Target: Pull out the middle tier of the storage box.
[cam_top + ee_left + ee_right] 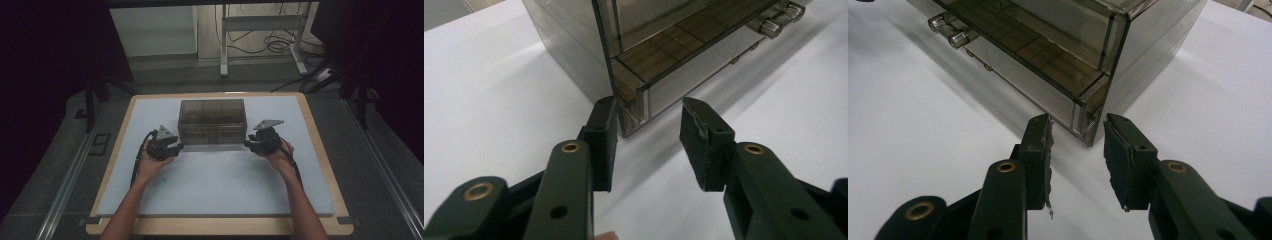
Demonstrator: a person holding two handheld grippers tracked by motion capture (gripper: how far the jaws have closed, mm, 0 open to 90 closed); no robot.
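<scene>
A smoky see-through plastic drawer box (212,120) stands at the back middle of the white mat. My left gripper (179,146) is at its front left bottom corner and my right gripper (247,143) at its front right bottom corner. In the left gripper view the jaws of the left gripper (649,107) straddle the corner of the box (574,30), with a gap to the pads. In the right gripper view the right gripper (1079,122) brackets the other corner of the box (1158,40) the same way, not pressing. Two clear knobs (774,22) (948,30) stick out of the drawer front.
The white mat (215,185) lies on a wooden table (320,145). A small clear object (161,184) lies on the mat by the person's left forearm. Behind the table stand a desk frame (260,30) and loose cables on the floor.
</scene>
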